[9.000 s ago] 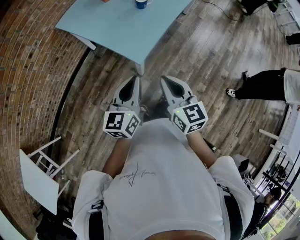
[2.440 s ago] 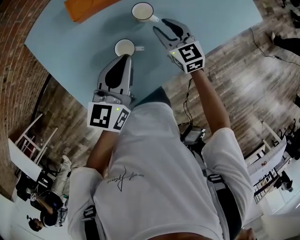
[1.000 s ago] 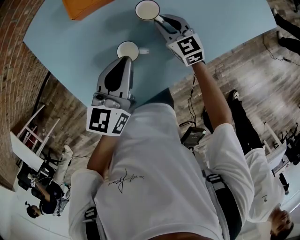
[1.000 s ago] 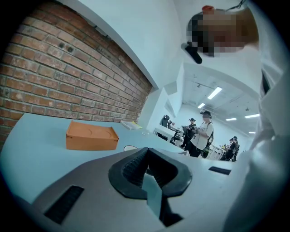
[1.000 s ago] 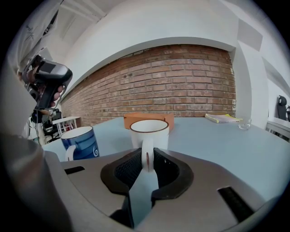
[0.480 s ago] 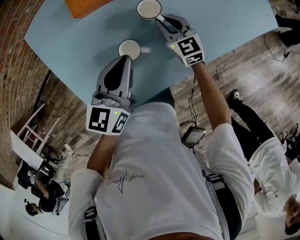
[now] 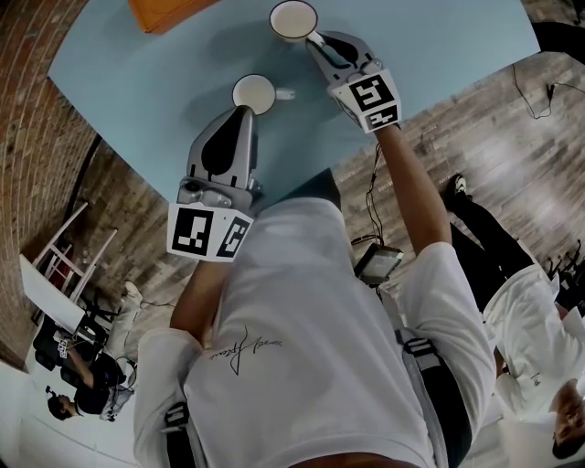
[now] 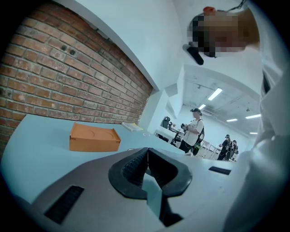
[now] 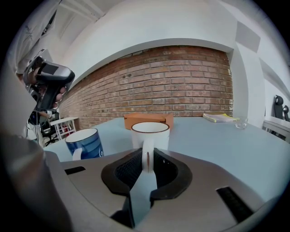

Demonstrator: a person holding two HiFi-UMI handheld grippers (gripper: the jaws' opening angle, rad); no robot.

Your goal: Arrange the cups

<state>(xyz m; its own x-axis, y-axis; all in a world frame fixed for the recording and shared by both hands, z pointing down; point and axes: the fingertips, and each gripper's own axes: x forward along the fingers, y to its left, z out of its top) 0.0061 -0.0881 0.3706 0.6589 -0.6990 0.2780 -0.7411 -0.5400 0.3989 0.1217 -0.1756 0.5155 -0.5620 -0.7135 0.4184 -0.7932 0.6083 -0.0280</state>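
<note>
Pale blue table (image 7: 155, 82) is bearing both cups; the right gripper (image 9: 147, 155), jaws just closing, is pinching the handle of the white cup (image 9: 150, 132). Close to the blue cup (image 9: 86, 142), the left gripper (image 8: 147, 149) is hovering shut, empty.

Orange box (image 7: 169, 11): behind the white cup (image 9: 150, 133); cut by the head view's top edge, mostly covered by the cup in the right gripper view.
White cup's foot: hidden behind the right gripper (image 9: 146, 158), whose jaws have just been closing and clamp its handle.
Blue cup (image 9: 85, 142): left of the white cup; foot hidden by that gripper's body.
Clear thing (image 9: 241, 123): far right of the white cup; too small to name.
</note>
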